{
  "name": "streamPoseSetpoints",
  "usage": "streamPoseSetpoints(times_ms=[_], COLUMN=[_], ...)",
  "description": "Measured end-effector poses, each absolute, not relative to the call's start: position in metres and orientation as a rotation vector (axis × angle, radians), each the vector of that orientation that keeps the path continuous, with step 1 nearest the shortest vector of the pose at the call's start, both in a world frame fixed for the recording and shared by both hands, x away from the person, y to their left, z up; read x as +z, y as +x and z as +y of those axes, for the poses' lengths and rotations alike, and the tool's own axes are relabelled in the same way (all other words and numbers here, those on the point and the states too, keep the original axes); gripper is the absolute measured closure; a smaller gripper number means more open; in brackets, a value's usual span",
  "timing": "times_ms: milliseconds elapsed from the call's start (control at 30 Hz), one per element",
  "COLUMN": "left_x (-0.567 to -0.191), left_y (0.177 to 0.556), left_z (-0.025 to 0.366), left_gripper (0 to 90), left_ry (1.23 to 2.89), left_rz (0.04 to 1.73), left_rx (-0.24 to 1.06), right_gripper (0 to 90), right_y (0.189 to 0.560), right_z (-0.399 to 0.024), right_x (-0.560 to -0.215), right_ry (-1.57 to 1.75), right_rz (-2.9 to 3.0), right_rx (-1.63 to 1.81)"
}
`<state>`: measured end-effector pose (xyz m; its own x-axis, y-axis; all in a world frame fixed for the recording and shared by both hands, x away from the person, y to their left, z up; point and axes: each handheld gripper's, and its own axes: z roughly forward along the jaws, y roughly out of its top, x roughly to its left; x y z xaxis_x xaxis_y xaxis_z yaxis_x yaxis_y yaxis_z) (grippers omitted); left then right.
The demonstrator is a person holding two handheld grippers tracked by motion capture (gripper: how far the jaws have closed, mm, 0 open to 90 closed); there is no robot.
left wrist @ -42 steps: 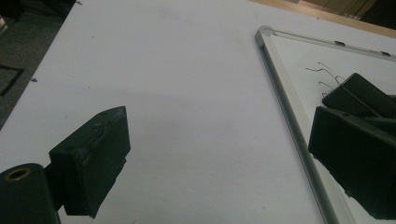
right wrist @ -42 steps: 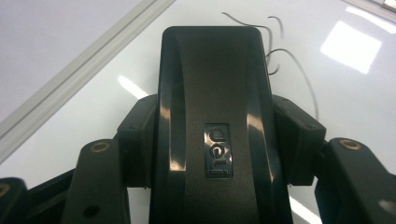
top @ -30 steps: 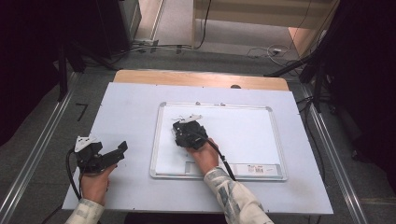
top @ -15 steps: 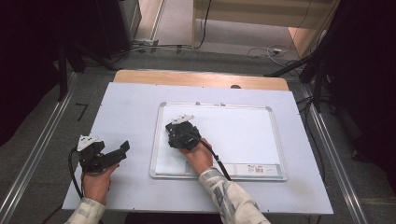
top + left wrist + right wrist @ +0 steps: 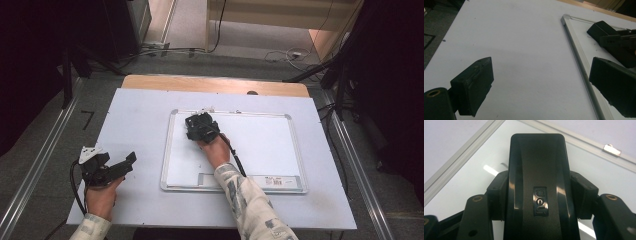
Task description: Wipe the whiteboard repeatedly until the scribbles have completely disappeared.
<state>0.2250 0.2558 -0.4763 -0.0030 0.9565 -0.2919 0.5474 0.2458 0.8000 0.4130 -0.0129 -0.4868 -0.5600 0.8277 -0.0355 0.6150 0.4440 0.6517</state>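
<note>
A whiteboard [image 5: 270, 150] with a silver frame lies on the white table top. My right gripper [image 5: 199, 127] is shut on a black board eraser [image 5: 202, 124], which rests on the board near its far left corner. In the right gripper view the eraser [image 5: 537, 177] stands between both pads [image 5: 584, 192], its embossed logo facing up. My left gripper [image 5: 125, 166] rests open on the table left of the board, with nothing between its jaws. The left gripper view shows its wide gap [image 5: 544, 85], the board's frame [image 5: 576, 50] and the eraser [image 5: 600, 28] farther off.
A small white clip [image 5: 611, 149] sits on the board's far frame. A label strip [image 5: 277, 181] runs along the board's near edge. A wooden strip [image 5: 210, 84] borders the table's far side, and metal rails [image 5: 45, 160] flank it. Cables lie on the floor beyond.
My right gripper has slid the eraser across the board, a little left and then toward the far edge. The left gripper has stayed put.
</note>
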Motion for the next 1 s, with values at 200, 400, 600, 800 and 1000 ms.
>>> streamPoseSetpoints(times_ms=[200, 400, 600, 800, 1000], left_x=[-0.477, -0.477, -0.476, -0.476, -0.478], left_y=[0.225, 0.226, 0.228, 0.228, 0.227], left_z=[0.256, 0.255, 0.253, 0.251, 0.256], left_gripper=[6.1, 6.1, 6.1, 6.1, 6.1], left_ry=[1.418, 1.415, 1.422, 1.426, 1.414], left_rz=[1.666, 1.662, 1.658, 1.652, 1.665], left_rx=[0.601, 0.601, 0.601, 0.598, 0.591], right_gripper=[37.6, 37.6, 37.5, 37.5, 37.6], right_y=[0.429, 0.422, 0.389, 0.376, 0.407], right_z=[-0.016, -0.014, -0.006, 0.008, 0.006], right_x=[-0.486, -0.486, -0.486, -0.487, -0.486], right_ry=[1.261, 1.252, 1.176, 1.151, 1.219], right_rz=[2.323, 2.339, 2.407, 2.421, 2.370], right_rx=[0.838, 0.830, 0.836, 0.848, 0.831])
